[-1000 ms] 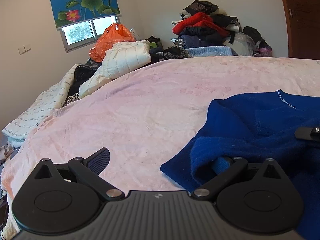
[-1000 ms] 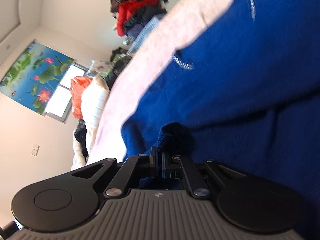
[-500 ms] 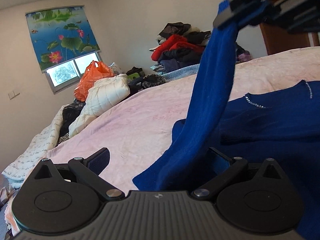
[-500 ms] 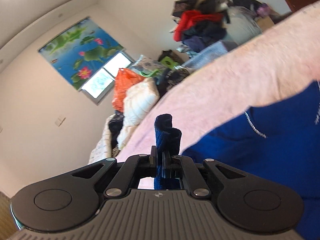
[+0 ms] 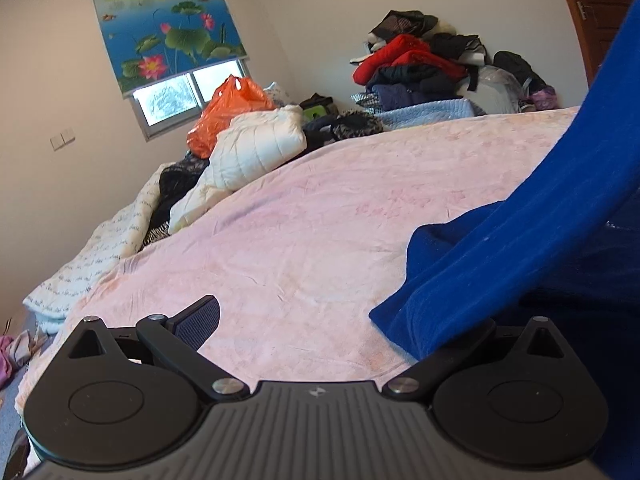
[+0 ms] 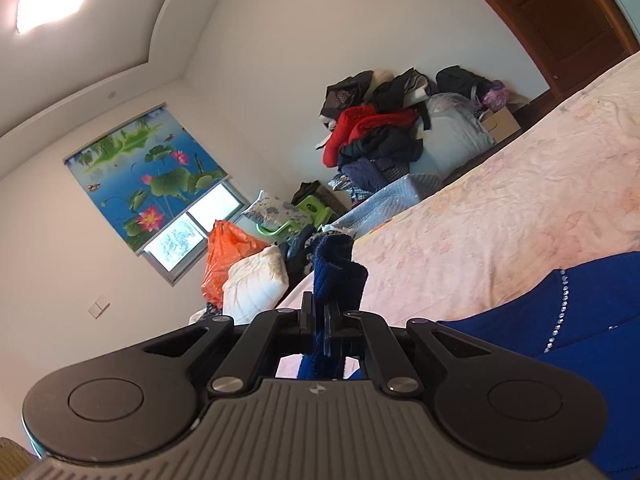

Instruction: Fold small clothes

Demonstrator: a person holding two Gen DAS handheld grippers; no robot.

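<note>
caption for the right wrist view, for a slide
Right gripper shut on blue sweater, lifted over pink bed.

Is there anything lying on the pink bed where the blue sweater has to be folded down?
Nothing visible. The right gripper pinches the blue sweater, and the pink blanket beside it is bare. The white jacket and orange bag sit far off at the bed's edge.

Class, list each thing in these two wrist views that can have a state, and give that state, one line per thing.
Right tool: shut on a bunched bit of the blue sweater.
Left tool: open, nothing pinched.
Blue sweater: unfolded, one part lifted off the pink blanket.
Roller blind: partly lowered.
Wooden door: closed.
Orange bag: full.
</note>
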